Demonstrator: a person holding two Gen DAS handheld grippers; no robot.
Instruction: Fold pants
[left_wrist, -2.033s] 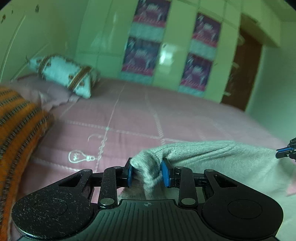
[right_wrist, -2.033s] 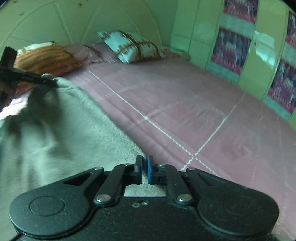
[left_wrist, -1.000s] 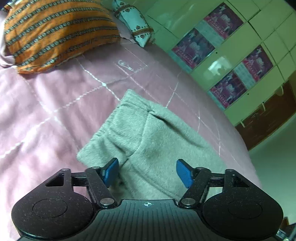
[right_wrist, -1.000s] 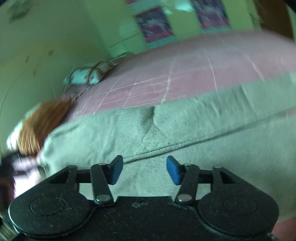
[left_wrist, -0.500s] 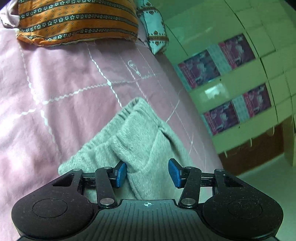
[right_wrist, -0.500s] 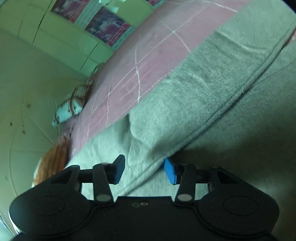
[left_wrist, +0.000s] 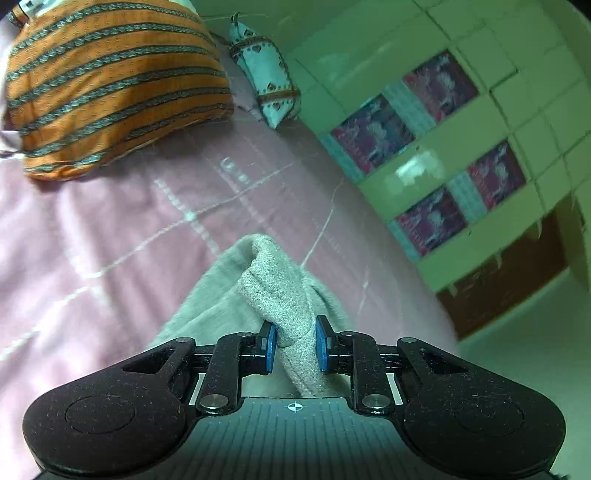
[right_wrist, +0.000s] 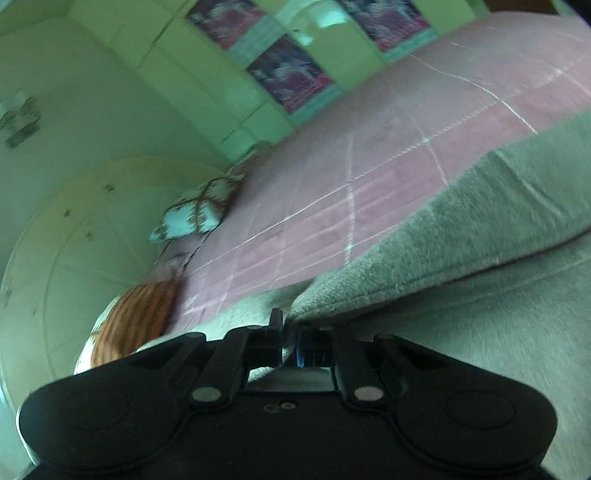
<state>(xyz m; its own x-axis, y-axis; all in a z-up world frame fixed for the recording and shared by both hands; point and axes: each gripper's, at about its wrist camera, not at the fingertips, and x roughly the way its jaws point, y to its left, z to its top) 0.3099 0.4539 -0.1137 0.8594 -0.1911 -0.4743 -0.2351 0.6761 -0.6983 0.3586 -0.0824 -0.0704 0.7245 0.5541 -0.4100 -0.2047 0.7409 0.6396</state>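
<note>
Pants (left_wrist: 280, 295): were spread on the pink bed (left_wrist: 92, 229), grey and fleecy, with one thick edge bunched upward.
Left gripper (left_wrist: 294, 345): was pinched on that raised fold, the blue pads pressed into both sides.
Right gripper (right_wrist: 290, 345): was clamped on a thin edge of the cloth (right_wrist: 461, 229), the pads nearly met.
Reason for hold: two gripped edges were judged to be needed so that one layer could be carried over the other.
Pose: both tools were held low, tilted sideways, and aimed toward the orange pillow (left_wrist: 107, 85).
</note>
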